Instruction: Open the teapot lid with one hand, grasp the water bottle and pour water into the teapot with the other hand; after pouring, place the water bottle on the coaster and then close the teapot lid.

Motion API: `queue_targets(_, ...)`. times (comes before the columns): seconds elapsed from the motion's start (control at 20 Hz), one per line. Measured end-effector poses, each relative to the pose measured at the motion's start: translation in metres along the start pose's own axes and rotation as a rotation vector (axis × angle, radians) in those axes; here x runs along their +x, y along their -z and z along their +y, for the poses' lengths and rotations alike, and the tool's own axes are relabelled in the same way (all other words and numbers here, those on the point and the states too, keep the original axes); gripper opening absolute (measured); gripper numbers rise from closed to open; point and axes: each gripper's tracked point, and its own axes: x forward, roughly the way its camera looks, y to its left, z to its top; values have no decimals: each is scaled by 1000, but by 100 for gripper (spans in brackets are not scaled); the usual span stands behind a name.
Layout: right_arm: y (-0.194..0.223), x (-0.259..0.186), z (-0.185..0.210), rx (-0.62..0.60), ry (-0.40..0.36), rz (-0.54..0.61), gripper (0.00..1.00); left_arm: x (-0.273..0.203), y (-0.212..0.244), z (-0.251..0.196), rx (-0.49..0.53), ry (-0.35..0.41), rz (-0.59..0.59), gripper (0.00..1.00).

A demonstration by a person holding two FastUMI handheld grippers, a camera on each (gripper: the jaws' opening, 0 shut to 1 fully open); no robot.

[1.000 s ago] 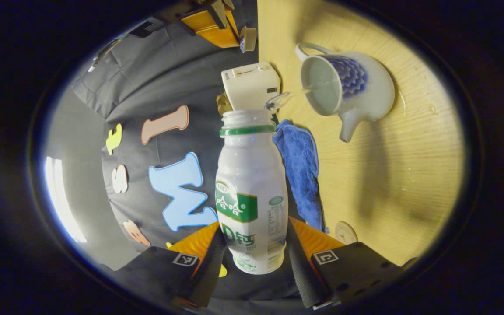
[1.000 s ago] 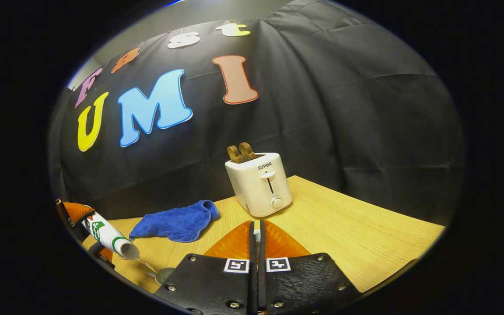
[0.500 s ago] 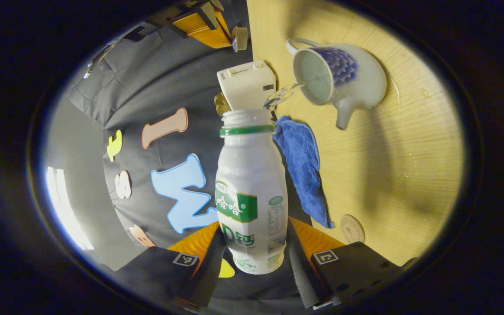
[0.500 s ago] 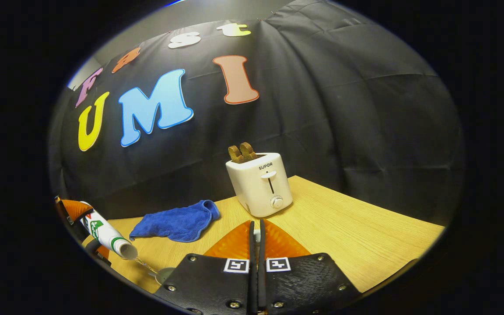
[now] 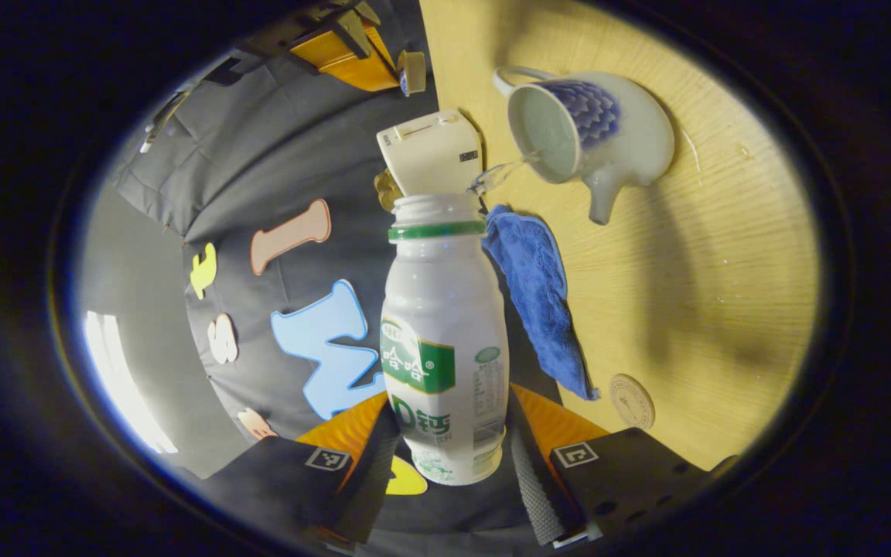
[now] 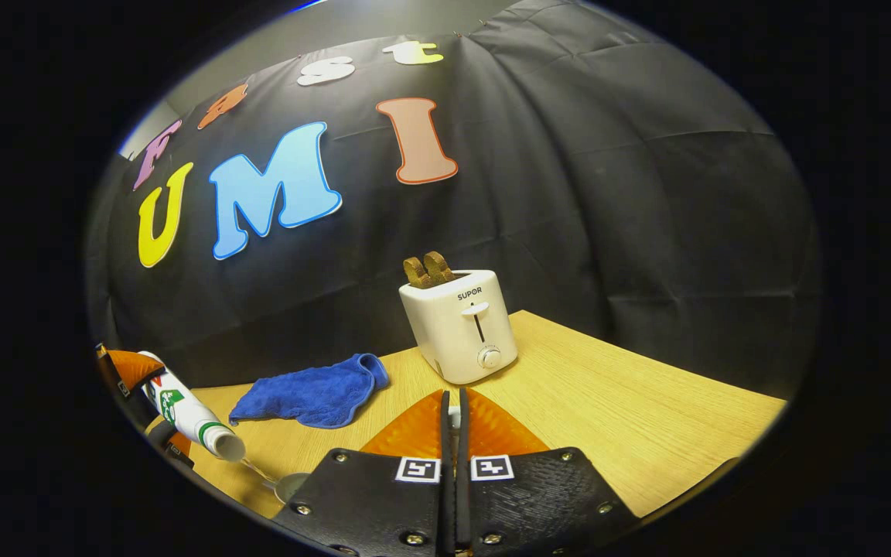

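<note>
Meanwhile the left gripper (image 5: 449, 464), clamped on the tilted water bottle (image 5: 444, 340), keeps a thinning stream running into the teapot (image 5: 588, 135), so pouring looks nearly finished.

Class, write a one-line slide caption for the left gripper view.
Left tongs tip the water bottle, pouring a thin stream into the open teapot on the wooden table.

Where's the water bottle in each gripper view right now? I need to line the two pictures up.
Left gripper view: the water bottle stands centre frame, held between the left gripper's jaws, mouth towards the teapot.
Right gripper view: the bottle sits at the lower left edge, tilted mouth-down.
Shared landmark: the blue cloth.
</note>
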Motion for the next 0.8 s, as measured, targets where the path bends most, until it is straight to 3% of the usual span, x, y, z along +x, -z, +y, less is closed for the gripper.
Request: queue_targets(0.8,-1,0,-1,14,-4,3,0,-6,-10,5,129,-33,-53,80)
